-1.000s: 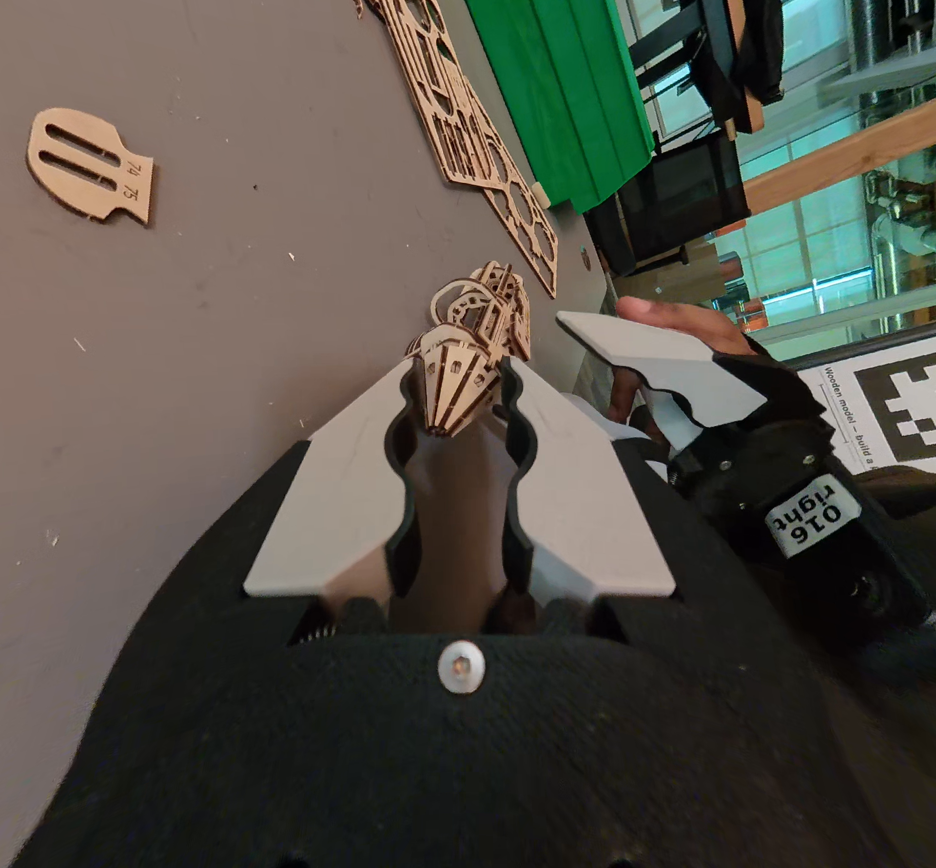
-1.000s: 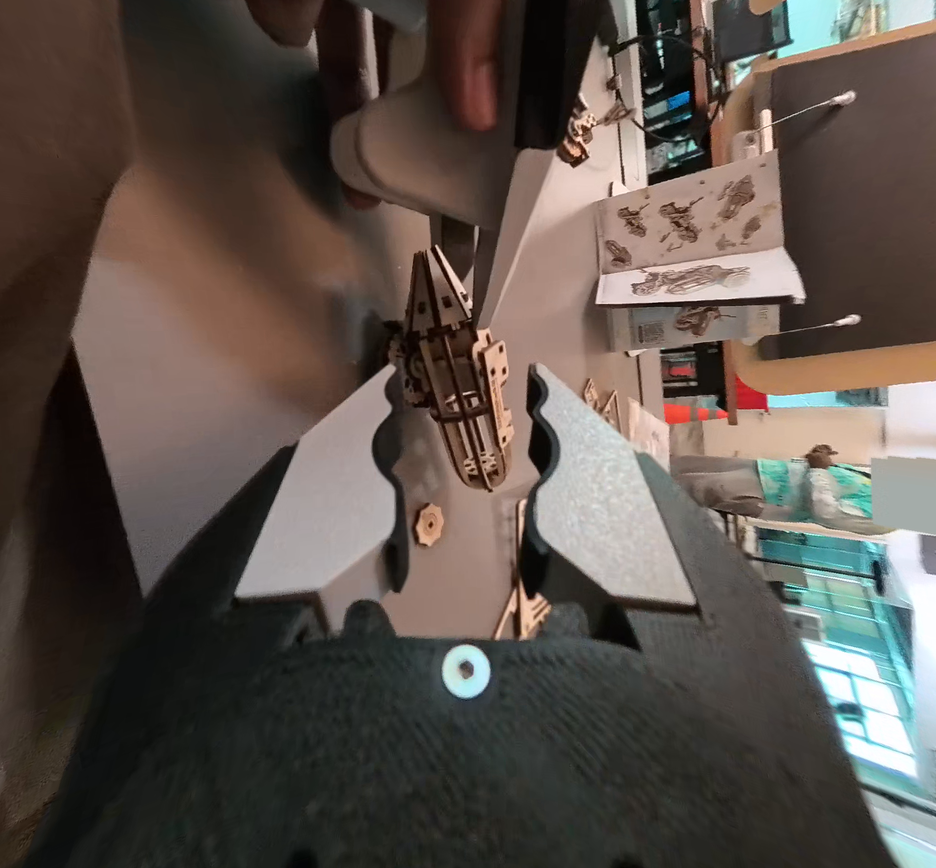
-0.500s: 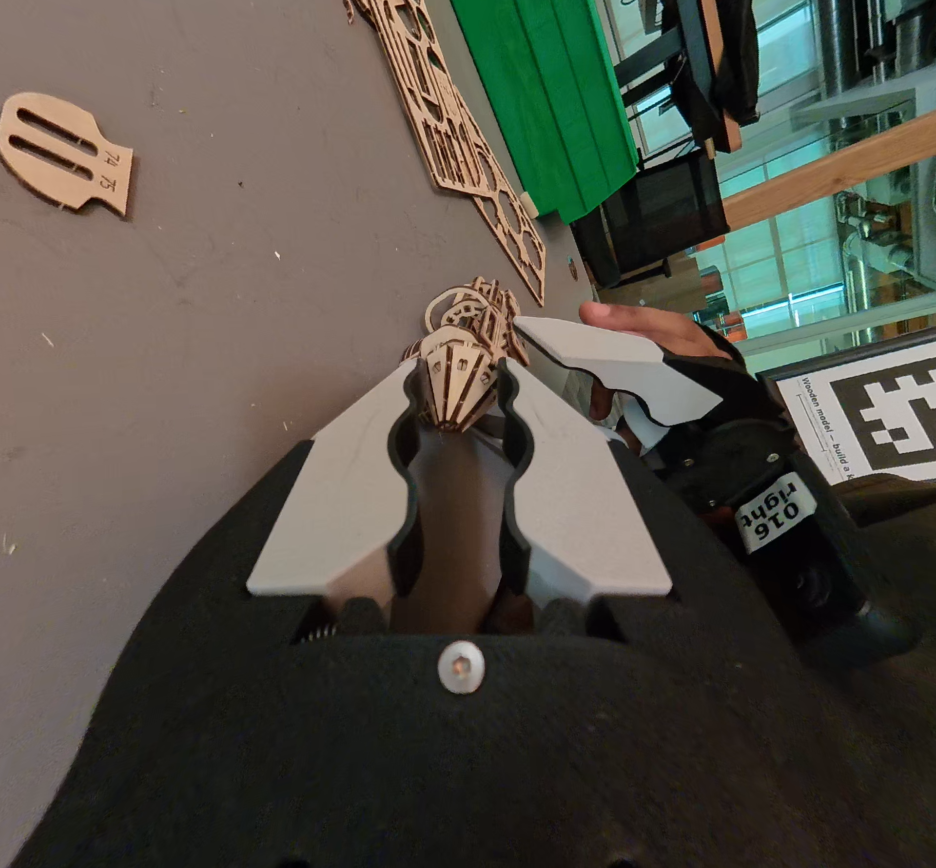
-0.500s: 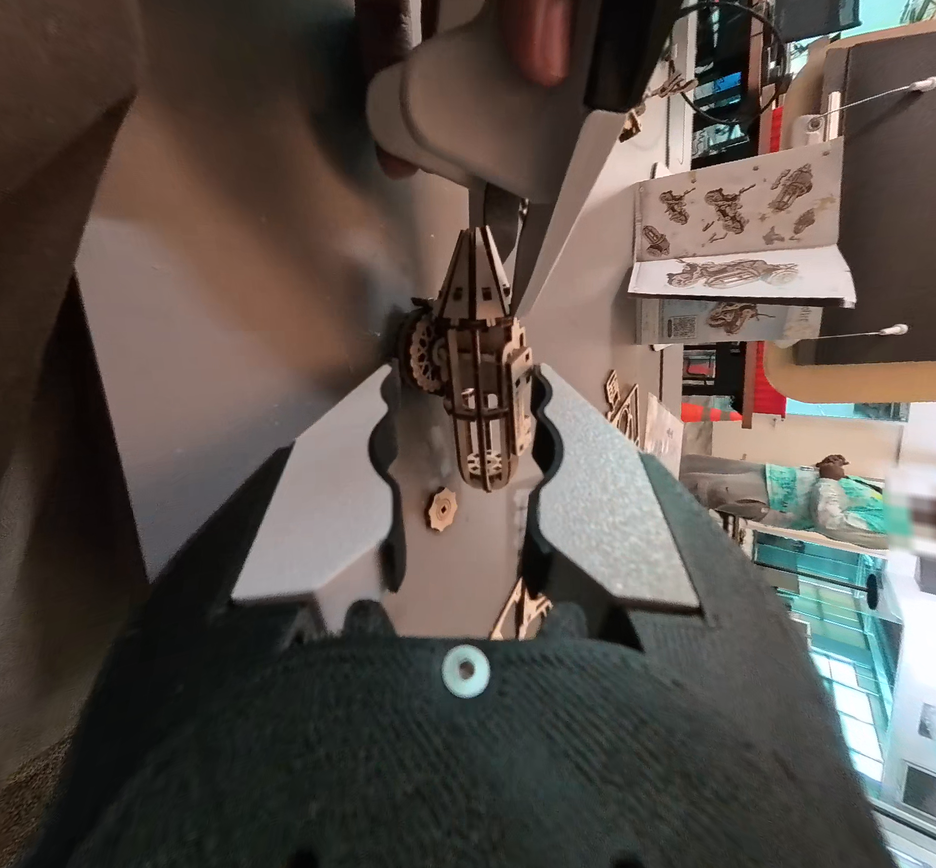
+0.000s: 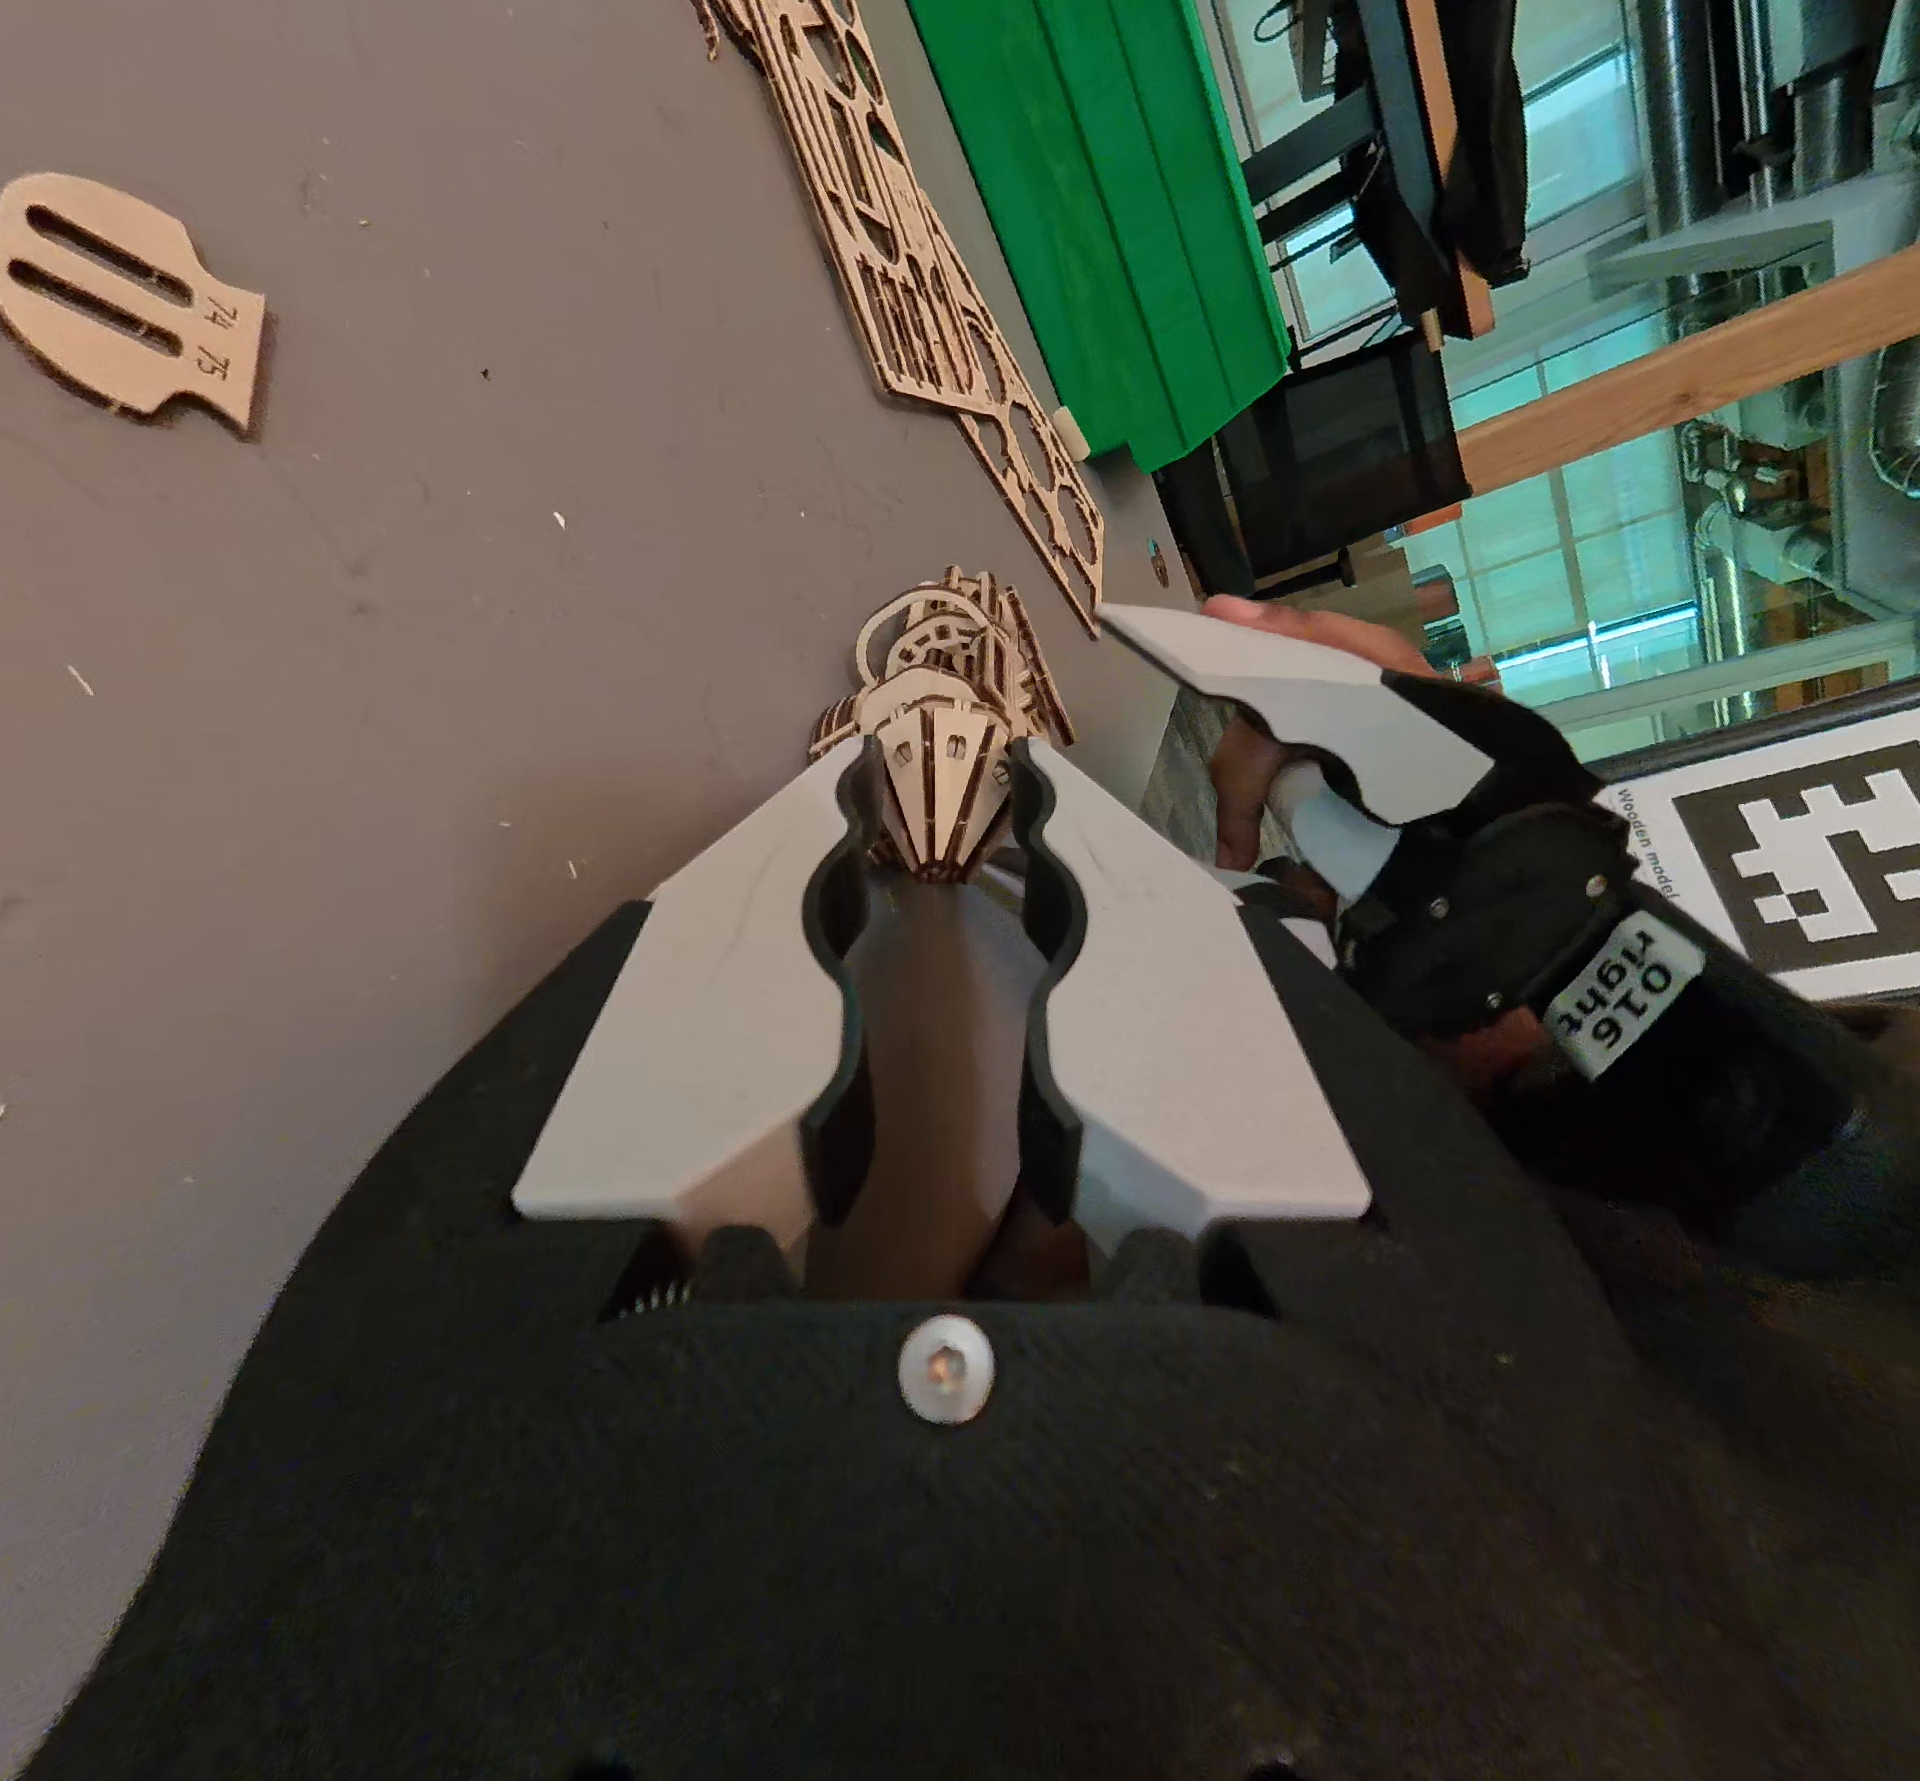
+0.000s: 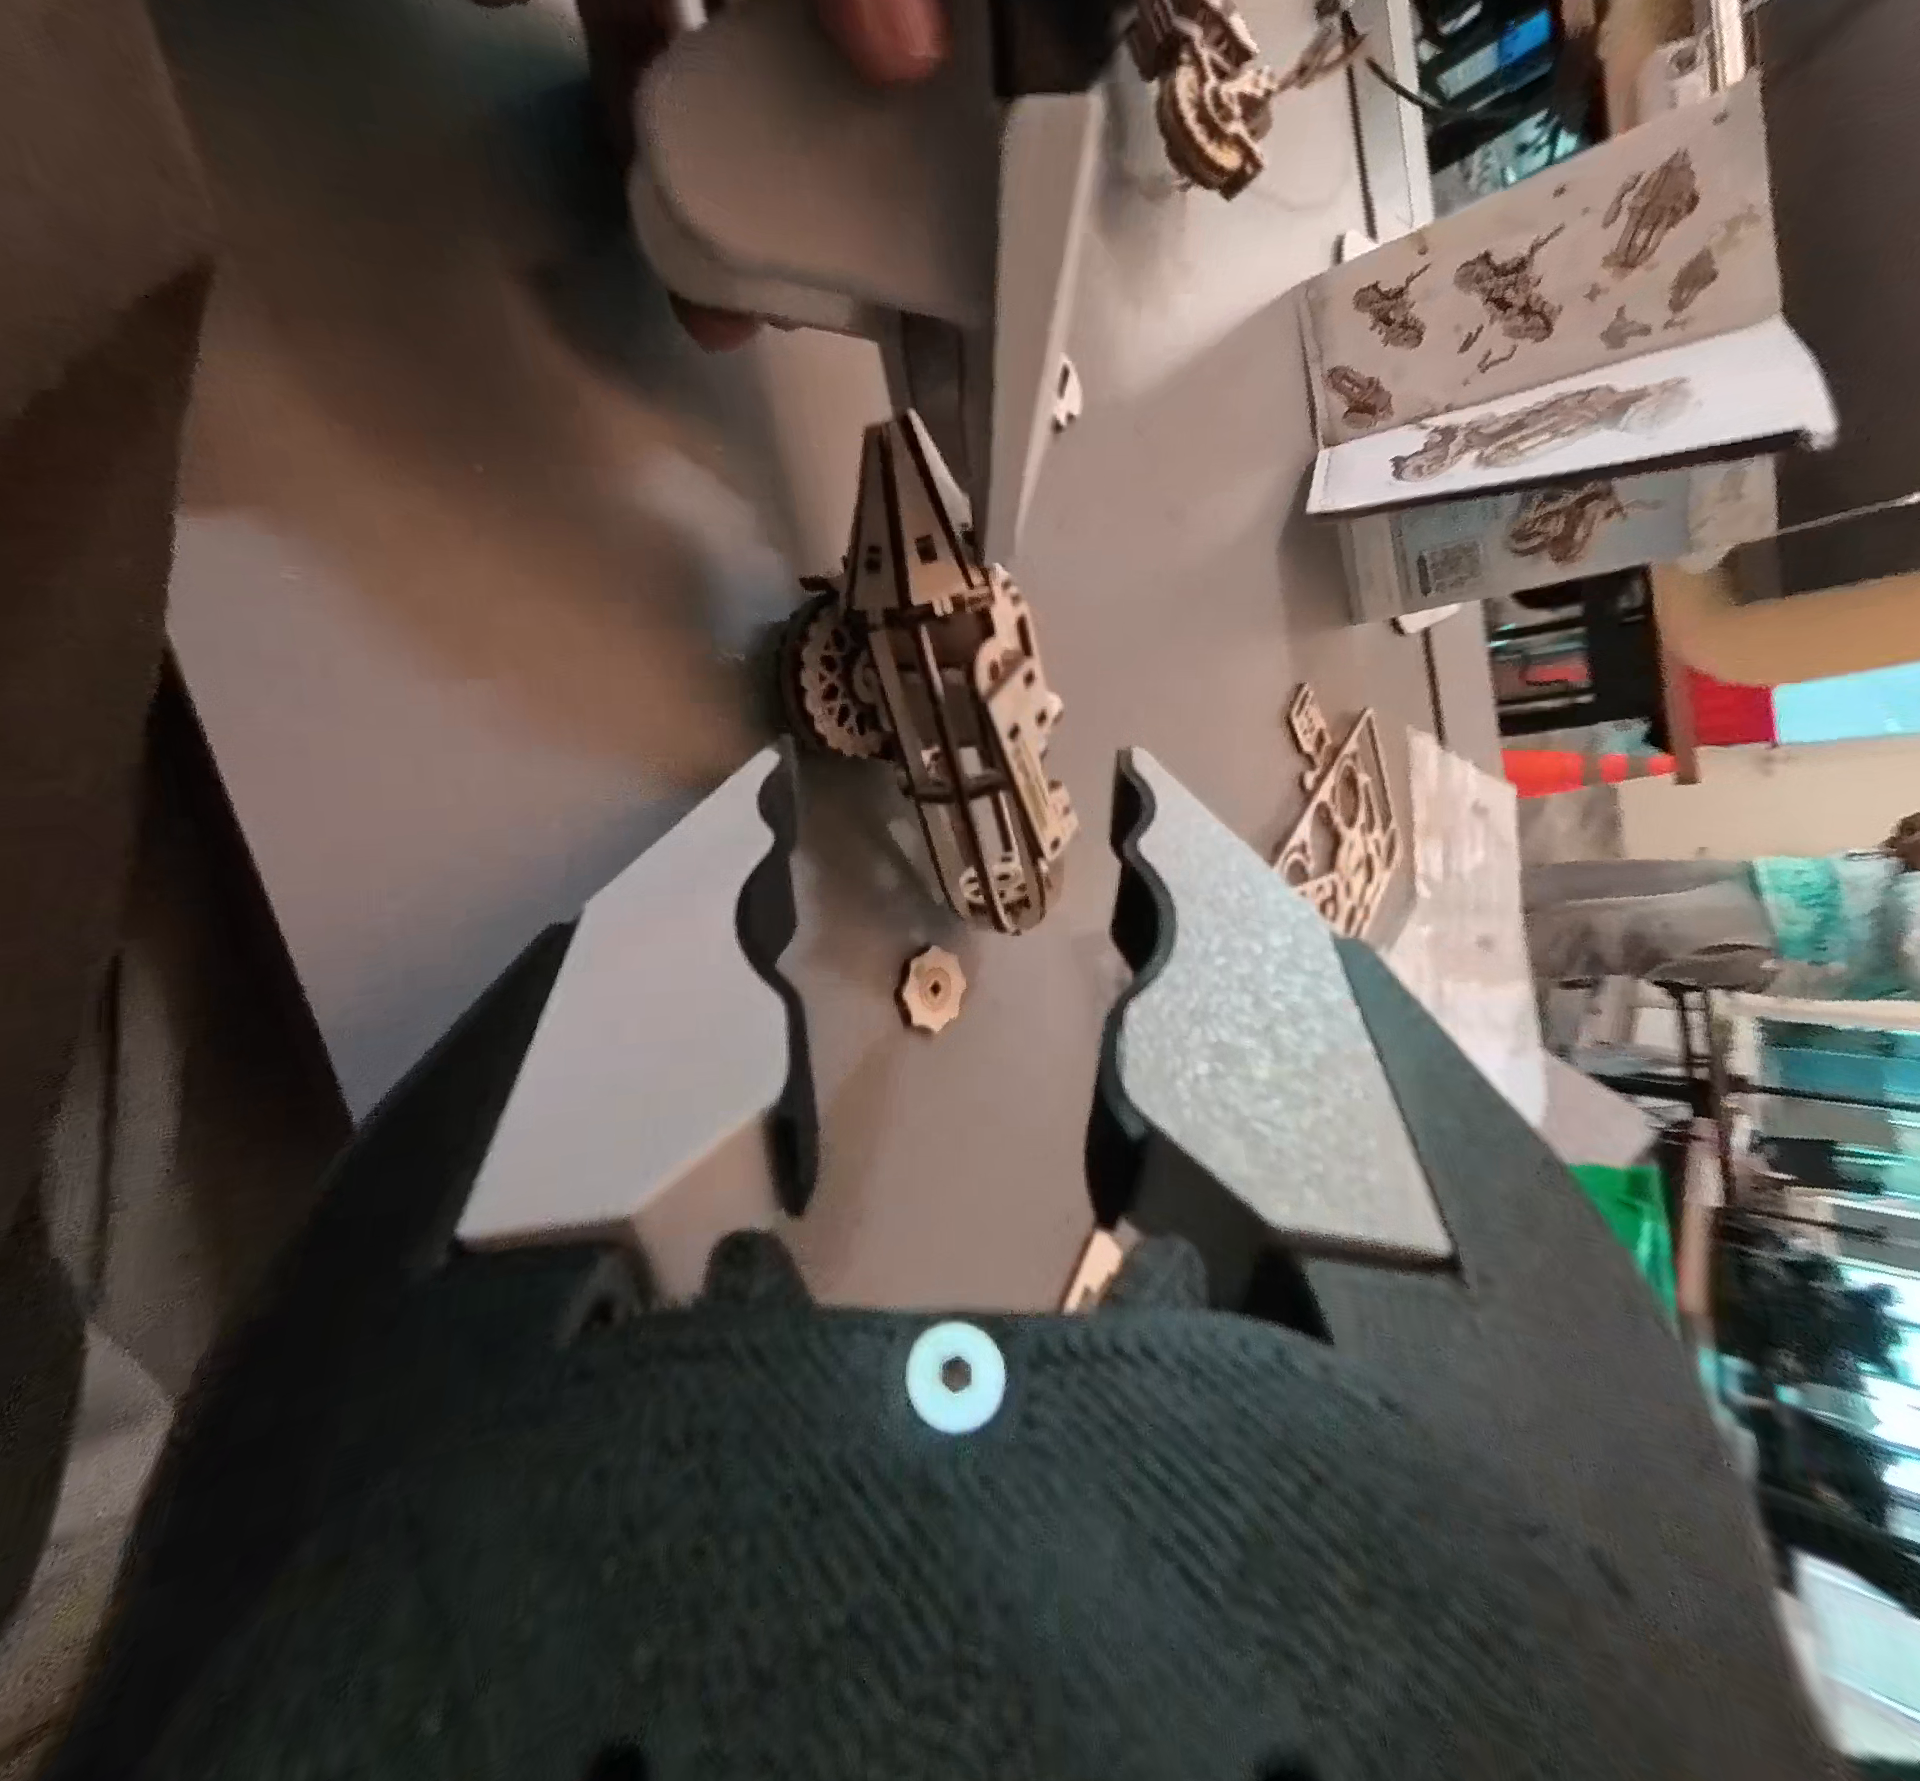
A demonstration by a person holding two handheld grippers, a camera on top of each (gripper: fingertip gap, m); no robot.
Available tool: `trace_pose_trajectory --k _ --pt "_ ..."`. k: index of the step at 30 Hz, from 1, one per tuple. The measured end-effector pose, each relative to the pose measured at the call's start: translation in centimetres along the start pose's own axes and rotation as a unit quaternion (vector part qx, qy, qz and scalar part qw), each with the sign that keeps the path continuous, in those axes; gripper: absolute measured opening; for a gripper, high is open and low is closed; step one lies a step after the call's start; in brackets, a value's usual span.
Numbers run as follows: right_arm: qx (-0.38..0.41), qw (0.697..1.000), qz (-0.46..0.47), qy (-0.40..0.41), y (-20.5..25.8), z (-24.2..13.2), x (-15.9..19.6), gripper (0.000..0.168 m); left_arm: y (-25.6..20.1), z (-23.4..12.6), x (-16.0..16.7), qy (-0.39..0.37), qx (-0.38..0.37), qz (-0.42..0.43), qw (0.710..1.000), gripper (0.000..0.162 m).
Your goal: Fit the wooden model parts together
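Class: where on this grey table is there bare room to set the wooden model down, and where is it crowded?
Free: the grey table between the slotted wooden piece and the held wooden model. Crowded: the far edge, with the punched-out wooden sheet beside the green panel.

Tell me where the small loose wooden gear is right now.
In the right wrist view, the small wooden gear lies flat on the grey table, between the open fingers, just below the tail of the wooden model.

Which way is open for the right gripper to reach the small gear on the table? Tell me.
Probably yes, straight ahead: the right gripper is open, and the small gear lies loose on the table between its fingers. The wooden model, held by the left gripper, hangs close above.
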State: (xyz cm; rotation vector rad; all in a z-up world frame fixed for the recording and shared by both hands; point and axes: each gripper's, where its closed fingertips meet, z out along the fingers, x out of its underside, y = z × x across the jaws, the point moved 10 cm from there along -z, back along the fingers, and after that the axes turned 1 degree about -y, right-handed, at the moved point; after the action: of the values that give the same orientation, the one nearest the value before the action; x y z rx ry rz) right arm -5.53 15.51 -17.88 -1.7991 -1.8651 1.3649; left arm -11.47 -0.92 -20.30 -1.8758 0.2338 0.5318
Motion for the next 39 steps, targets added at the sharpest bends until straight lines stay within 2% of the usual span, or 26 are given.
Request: trace_pose_trajectory --k 2,4,9,18,22,24,30,36,39 --pt "-0.013 0.999 0.038 -0.013 -0.8 -0.5 0.7 0.057 0.0 0.0 0.0 0.0 0.0 0.0 1.0 0.024" --pt "-0.039 0.994 0.095 -0.039 -1.8 -0.8 1.2 0.044 0.0 0.0 0.0 0.0 0.001 0.001 1.0 0.024" --pt "-0.11 0.965 0.218 -0.1 -4.1 -0.7 2.0 0.032 -0.1 0.1 0.1 0.001 0.002 0.003 1.0 0.024" --pt "-0.218 0.933 0.265 -0.106 -6.0 0.7 4.0 0.034 0.0 0.2 0.1 0.002 0.004 0.005 1.0 0.024" --pt "-0.251 0.933 0.242 -0.084 -6.8 1.1 4.9 0.033 0.0 0.2 0.1 0.001 0.004 0.005 1.0 0.024" --pt "-0.268 0.935 0.218 -0.08 -7.1 1.5 4.9 0.022 0.0 0.2 0.1 0.0 0.005 0.006 1.0 0.024" --pt "-0.278 0.955 0.09 -0.048 -7.7 2.2 3.9 0.014 0.1 0.2 0.0 -0.003 0.003 0.009 1.0 0.024" --pt "-0.316 0.948 0.012 -0.024 -7.8 2.5 3.0 0.015 0.1 0.3 0.0 -0.006 0.0 0.014 1.0 0.024" --pt "-0.344 0.939 0.004 -0.018 -7.7 2.6 3.0 0.007 0.1 0.3 0.0 -0.008 0.0 0.013 1.0 0.024"
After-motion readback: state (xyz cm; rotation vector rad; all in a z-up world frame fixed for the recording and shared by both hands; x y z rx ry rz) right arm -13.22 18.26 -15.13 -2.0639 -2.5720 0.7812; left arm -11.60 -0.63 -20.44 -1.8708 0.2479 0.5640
